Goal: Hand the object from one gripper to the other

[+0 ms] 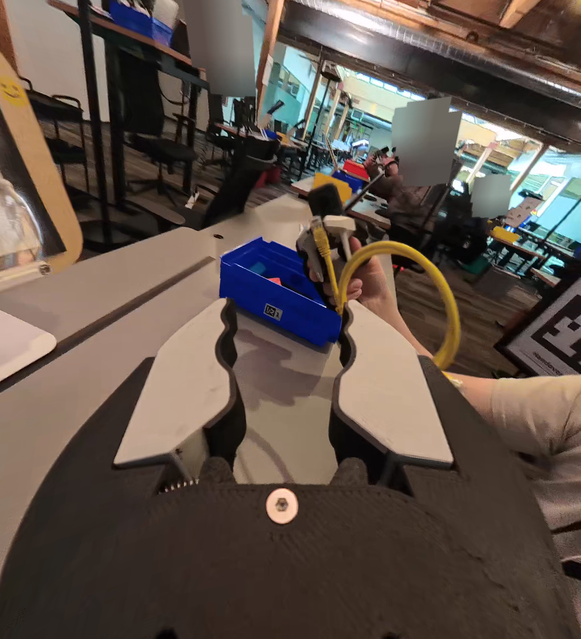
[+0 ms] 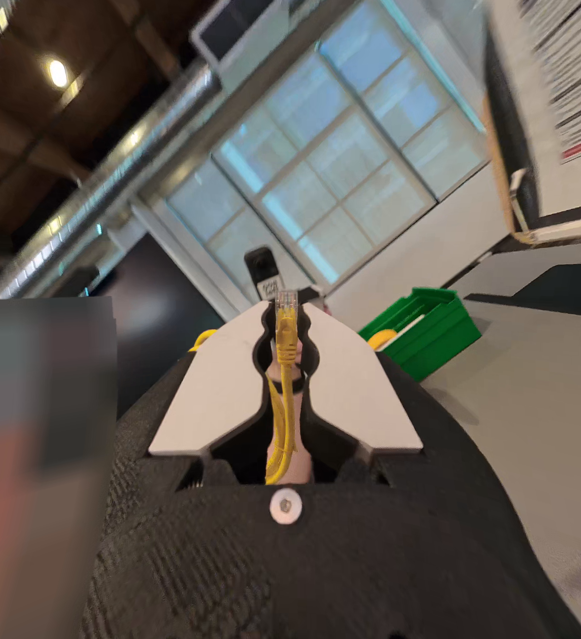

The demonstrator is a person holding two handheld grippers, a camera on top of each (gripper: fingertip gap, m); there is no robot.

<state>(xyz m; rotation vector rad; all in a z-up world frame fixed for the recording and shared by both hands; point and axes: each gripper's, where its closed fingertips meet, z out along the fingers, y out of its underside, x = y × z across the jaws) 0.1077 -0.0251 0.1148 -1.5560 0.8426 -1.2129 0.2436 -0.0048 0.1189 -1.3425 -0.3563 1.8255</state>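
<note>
A yellow network cable point(image 2: 285, 340) with a clear plug at its end is pinched between the tips of my right gripper point(image 2: 286, 306), which is shut on it just below the plug. In the left wrist view the right gripper point(image 1: 329, 231) is held up in a hand beyond the blue bin. The cable point(image 1: 450, 294) hangs from it in a loop that runs down behind my left gripper's right finger point(image 1: 379, 373). My left gripper point(image 1: 287, 311) is open wide and empty, above the grey table, just short of the cable.
A blue bin point(image 1: 282, 311) with small coloured pieces sits on the grey table point(image 1: 92, 311) ahead of the left gripper. A green bin point(image 2: 431, 332) stands to the right in the right wrist view. A person's sleeved arm point(image 1: 531, 415) and a framed black-and-white marker board point(image 1: 565, 328) are at the right. My right fingertips sit around 15 centimeters from my left ones.
</note>
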